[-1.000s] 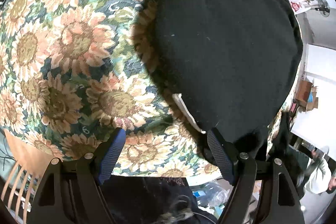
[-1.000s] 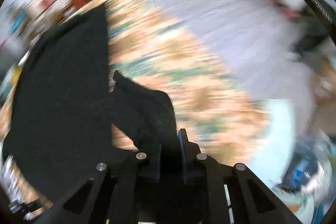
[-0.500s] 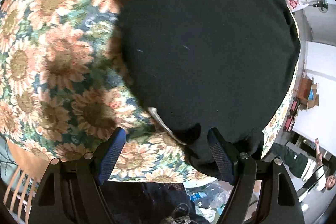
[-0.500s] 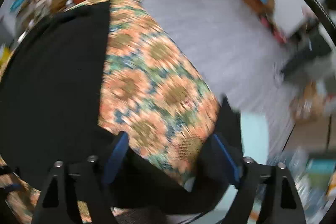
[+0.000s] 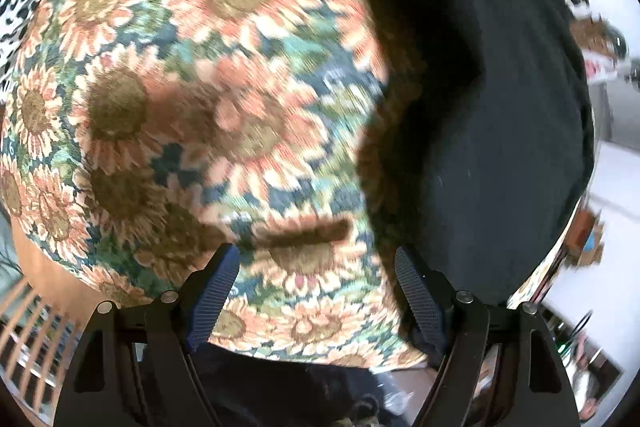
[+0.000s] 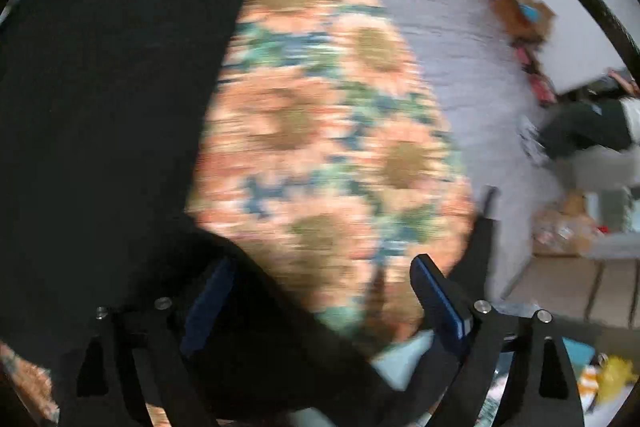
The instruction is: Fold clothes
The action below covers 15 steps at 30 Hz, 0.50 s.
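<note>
Change: since a second ago my right gripper (image 6: pixel 320 291) has let go of the black fold it was pinching, and its jaws now stand wide; my left gripper (image 5: pixel 316 291) has slid sideways off the garment, so flowered cloth fills most of its view where black filled it half a second ago.
Garment: black garment (image 5: pixel 500 131), plain and matte, laid flat on the sunflower tablecloth (image 5: pixel 200 87); no print or seam I can make out.
Garment from the right: it covers the left half of my right view (image 6: pixel 112 87), with one long straight edge running up and away; a loose flap droops across the lower left, over the left finger.
Garment from the left: it lies to the right, its near edge rounded and casting a dark shadow on the cloth.
Left gripper: jaws wide, nothing between the pads, only tablecloth below; the right finger sits just beside the garment's edge.
Right gripper: jaws wide with bare tablecloth between them; whether the flap touches the left pad I cannot tell.
Table edge: the cloth ends close below both grippers; a wooden chair (image 5: pixel 36 327) stands past the lower-left edge.
Open room: a broad strip of bare tablecloth lies right of the garment, then grey floor (image 6: pixel 460 39) with cardboard boxes (image 6: pixel 524 11) well apart.
Blur: both views are smeared.
</note>
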Each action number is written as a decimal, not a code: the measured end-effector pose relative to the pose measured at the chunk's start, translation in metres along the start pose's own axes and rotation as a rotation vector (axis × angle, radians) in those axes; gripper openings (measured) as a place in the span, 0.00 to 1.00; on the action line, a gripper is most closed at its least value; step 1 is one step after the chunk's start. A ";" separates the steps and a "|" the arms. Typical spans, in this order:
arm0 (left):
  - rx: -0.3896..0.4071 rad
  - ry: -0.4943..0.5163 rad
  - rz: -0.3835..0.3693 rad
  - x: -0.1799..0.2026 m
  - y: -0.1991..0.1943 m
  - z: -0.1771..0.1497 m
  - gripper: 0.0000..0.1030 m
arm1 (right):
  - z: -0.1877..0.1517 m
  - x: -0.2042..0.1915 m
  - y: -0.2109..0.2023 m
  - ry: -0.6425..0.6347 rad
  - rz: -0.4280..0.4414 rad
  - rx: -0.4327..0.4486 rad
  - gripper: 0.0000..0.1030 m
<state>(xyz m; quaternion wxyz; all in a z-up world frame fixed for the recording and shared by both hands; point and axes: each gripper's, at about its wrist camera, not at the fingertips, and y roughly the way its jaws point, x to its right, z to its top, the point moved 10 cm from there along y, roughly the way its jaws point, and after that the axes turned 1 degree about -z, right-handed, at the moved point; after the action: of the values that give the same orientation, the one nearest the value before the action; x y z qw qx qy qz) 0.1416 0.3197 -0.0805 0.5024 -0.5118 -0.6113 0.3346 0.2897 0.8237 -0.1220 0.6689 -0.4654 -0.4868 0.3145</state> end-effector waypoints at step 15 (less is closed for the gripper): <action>-0.071 -0.085 -0.275 0.039 0.013 0.023 0.76 | -0.078 -0.216 -0.112 -0.800 0.480 0.171 0.79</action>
<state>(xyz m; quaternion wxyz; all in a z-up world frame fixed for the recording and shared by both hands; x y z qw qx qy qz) 0.1242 0.3629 -0.0880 0.4987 -0.4259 -0.7079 0.2622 0.2885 0.5688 -0.1023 0.3733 -0.3501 -0.5573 0.6538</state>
